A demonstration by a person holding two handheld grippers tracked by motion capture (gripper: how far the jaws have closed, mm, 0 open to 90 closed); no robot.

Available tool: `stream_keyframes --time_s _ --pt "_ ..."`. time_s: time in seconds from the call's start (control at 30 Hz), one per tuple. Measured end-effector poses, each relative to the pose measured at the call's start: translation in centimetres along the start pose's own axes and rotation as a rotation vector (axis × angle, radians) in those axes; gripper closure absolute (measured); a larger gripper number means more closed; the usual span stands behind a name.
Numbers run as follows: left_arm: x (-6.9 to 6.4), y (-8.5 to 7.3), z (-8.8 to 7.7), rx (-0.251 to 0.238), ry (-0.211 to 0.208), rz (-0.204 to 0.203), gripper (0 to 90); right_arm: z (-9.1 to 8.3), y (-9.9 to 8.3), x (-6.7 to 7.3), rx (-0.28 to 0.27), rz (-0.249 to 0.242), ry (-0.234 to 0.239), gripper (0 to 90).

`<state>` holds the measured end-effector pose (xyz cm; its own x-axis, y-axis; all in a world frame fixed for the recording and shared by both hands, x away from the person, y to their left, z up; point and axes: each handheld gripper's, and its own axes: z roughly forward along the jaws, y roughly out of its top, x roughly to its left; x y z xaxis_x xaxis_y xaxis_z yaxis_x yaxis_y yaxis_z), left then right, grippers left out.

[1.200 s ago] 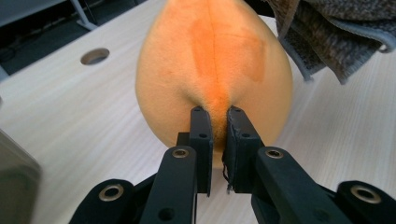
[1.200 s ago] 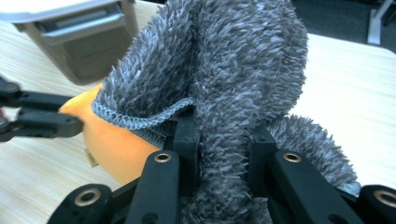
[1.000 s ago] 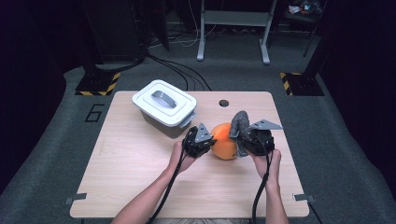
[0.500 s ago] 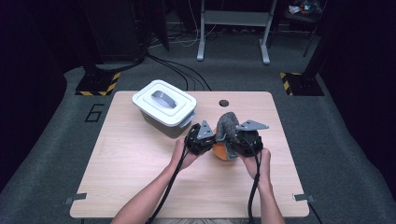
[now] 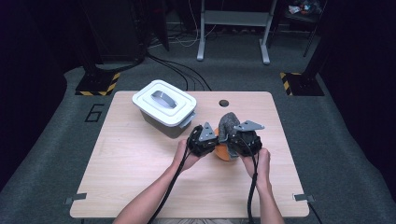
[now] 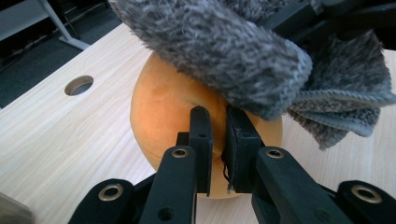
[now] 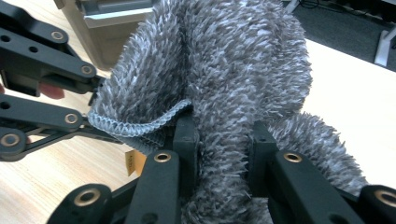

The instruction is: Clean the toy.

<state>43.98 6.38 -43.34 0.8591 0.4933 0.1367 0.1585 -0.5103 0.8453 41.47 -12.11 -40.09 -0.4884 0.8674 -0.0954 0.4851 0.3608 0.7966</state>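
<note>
Grey fluffy cloth [image 7: 233, 84], bunched in my right claw [image 7: 219, 135], lies on top of the orange bowl [image 6: 173, 116] mid-table, whose rim my left claw [image 6: 218, 140] pinches, so I judge the wiping barely begun, most of the surface left.

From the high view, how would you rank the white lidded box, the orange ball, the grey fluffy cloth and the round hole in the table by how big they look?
1. White lidded box, clearly the largest.
2. and 3. Orange ball and grey fluffy cloth: both are partly hidden by the grippers, so I cannot rank them.
4. Round hole, the smallest.
</note>
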Motion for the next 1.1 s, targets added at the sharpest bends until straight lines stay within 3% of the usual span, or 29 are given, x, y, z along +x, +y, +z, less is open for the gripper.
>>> stream_keyframes --time_s 0.3,0.37,0.43,0.63,0.77,0.93,1.03,1.1 --pt "0.0 -0.3 -0.2 -0.005 -0.012 0.005 82.5 0.1 -0.1 -1.0 0.005 0.019 -0.027 71.4" --pt "0.1 -0.3 -0.2 -0.005 -0.011 0.009 82.5 0.2 -0.1 -1.7 0.009 0.045 -0.041 71.4" --pt "0.1 -0.4 -0.2 -0.007 -0.012 0.008 82.4 0.2 -0.1 -2.0 0.013 0.041 -0.047 71.5" --pt "0.1 -0.4 -0.3 -0.005 -0.013 0.005 82.4 1.0 -0.6 -4.3 0.058 0.093 -0.134 71.5" --pt "0.2 -0.5 -0.3 -0.008 -0.013 0.003 82.3 0.9 -1.0 -5.5 0.058 0.112 -0.130 71.4" --pt "0.2 -0.5 -0.2 -0.010 -0.008 0.006 82.3 -0.7 -0.7 -4.8 0.008 0.113 -0.096 71.3" --pt "0.3 -0.5 -0.2 -0.008 -0.011 0.001 82.2 -2.0 0.0 -2.7 -0.030 0.061 -0.034 71.0" --pt "0.3 -0.5 -0.2 -0.009 -0.010 0.000 82.2 -2.1 0.1 -2.3 -0.029 0.050 -0.019 70.9"
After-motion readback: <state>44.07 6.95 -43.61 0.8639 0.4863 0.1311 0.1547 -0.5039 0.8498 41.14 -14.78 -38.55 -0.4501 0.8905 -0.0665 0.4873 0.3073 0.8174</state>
